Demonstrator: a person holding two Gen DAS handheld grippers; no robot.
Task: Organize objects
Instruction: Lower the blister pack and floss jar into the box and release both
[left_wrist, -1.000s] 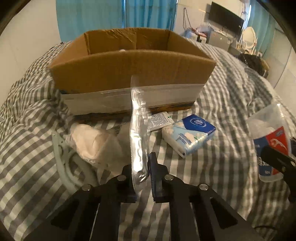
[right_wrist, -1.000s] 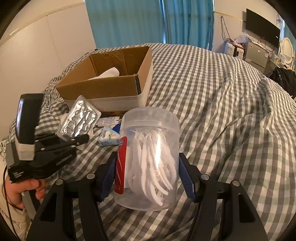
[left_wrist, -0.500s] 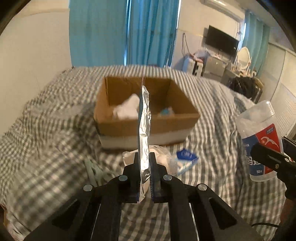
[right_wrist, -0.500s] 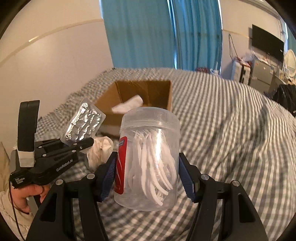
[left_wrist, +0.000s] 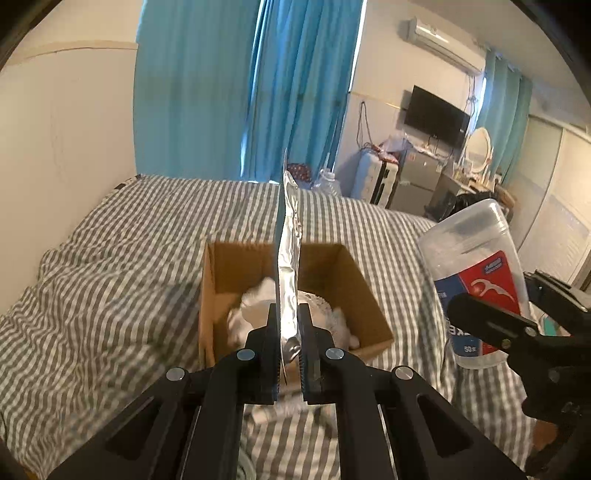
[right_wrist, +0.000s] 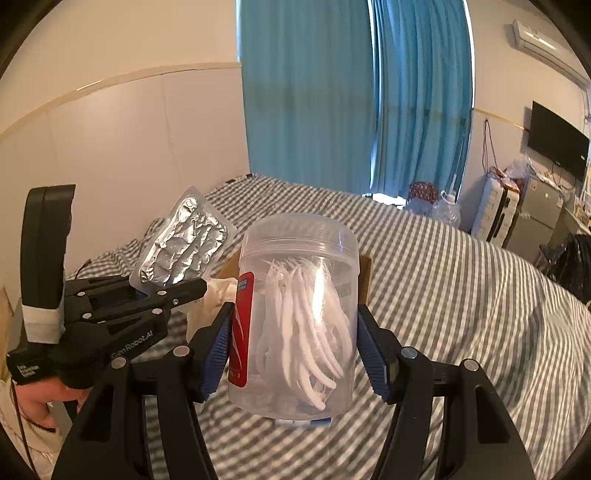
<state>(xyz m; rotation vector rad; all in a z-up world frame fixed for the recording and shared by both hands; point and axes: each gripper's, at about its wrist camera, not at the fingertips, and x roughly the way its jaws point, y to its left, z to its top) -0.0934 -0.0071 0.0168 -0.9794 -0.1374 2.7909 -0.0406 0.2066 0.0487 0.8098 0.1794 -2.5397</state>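
Altogether two things are held above the striped bed (left_wrist: 110, 258). One foil blister pack (left_wrist: 289, 266) stands edge-on, pinched between the closed fingers of the left gripper (left_wrist: 289, 343), over the one open cardboard box (left_wrist: 218, 295). One clear jar of white floss picks (right_wrist: 299, 314) sits clamped between the right gripper (right_wrist: 295, 347) fingers.

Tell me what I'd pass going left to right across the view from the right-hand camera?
Black left gripper pinching a silver foil blister pack → clear plastic jar of white floss picks clamped in the right gripper → grey-and-white checked bedspread → black wall television.
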